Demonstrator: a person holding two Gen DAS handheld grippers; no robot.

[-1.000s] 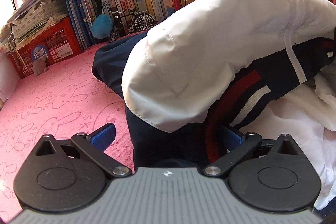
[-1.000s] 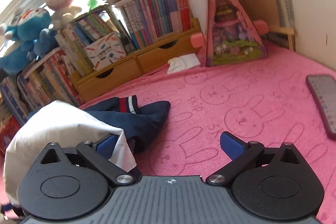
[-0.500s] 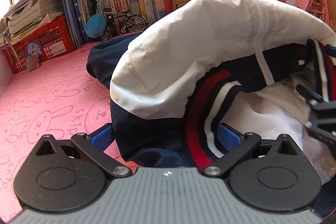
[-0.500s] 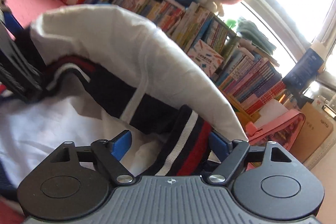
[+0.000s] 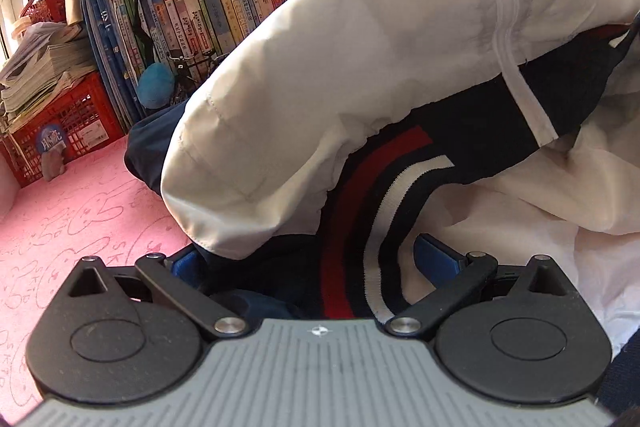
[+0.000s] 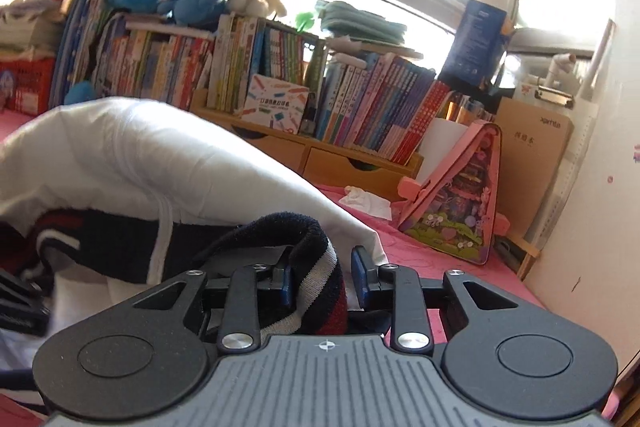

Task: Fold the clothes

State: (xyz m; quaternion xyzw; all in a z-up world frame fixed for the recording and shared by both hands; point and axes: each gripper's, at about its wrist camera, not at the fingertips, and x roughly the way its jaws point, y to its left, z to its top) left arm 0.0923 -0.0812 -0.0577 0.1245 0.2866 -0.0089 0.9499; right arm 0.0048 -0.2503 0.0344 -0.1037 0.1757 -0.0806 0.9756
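Here my right gripper (image 6: 322, 281) has just been closing, and its jaws now stand narrow around the striped ribbed hem (image 6: 320, 291) of the jacket (image 6: 132, 155). The blue pads look to bear on the knit, the left one clearly, the right one with perhaps a sliver of gap; I read it as a grip just made.

My left gripper (image 5: 316, 261) stands wide. The other stretch of hem, navy with red and white bands (image 5: 360, 227), runs between its jaws, but neither pad presses it.

The jacket lies heaped on the pink rabbit-print cloth (image 5: 80, 211), white shell arched over the dark lining, in front of the row of books (image 6: 280, 67).

Notes for doing this step well:
- Seat the left pads on the ribbed band itself, not the slippery white shell.
- Close fully before any lift.
- Then draw both hands apart along the hem so it runs straight.
- Watch for lining bunched inside either bite; it would skew the fold.
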